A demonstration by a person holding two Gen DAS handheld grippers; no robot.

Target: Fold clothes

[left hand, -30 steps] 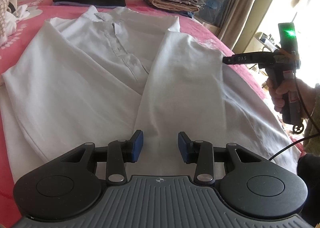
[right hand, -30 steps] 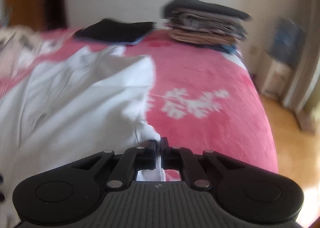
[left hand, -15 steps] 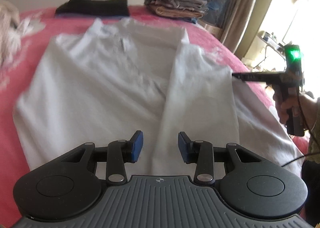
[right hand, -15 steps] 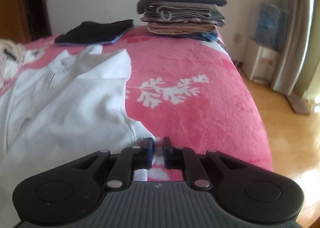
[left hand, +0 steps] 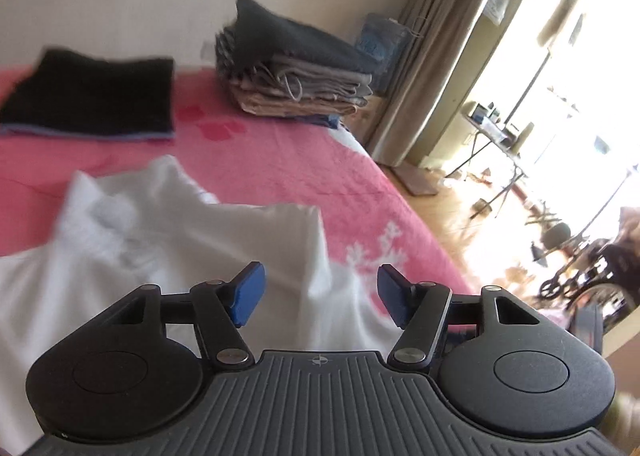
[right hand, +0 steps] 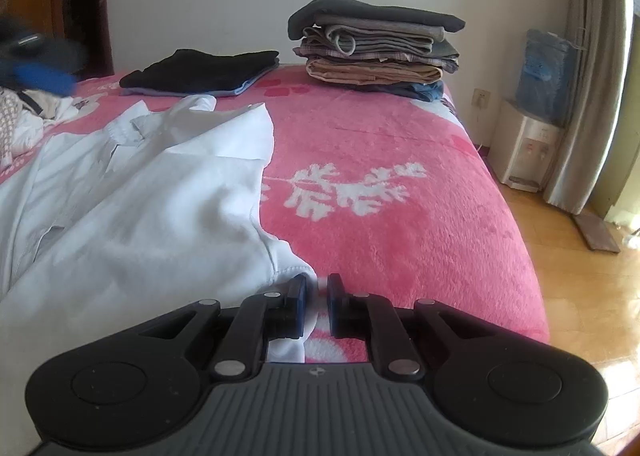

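1. No writing can be read anywhere; the only mark is a small round emblem on each hand-held gripper's ribbed body.
2. The left hand-held gripper hangs above the white shirt with its blue pads wide apart and nothing between them.
3. The white shirt lies spread on the left part of the bed, one side folded in over the middle, the collar toward the wall.
4. The bed has a pink fleece blanket with white leaf prints.
5. By the wall, a black folded garment lies left of a tall stack of folded clothes.
6. The right hand-held gripper has its jaws nearly closed, and white cloth of the shirt's edge sits in the narrow gap.
7. Only the right view shows the water dispenser by the curtain; only the left view shows the bright window side with a folding table.
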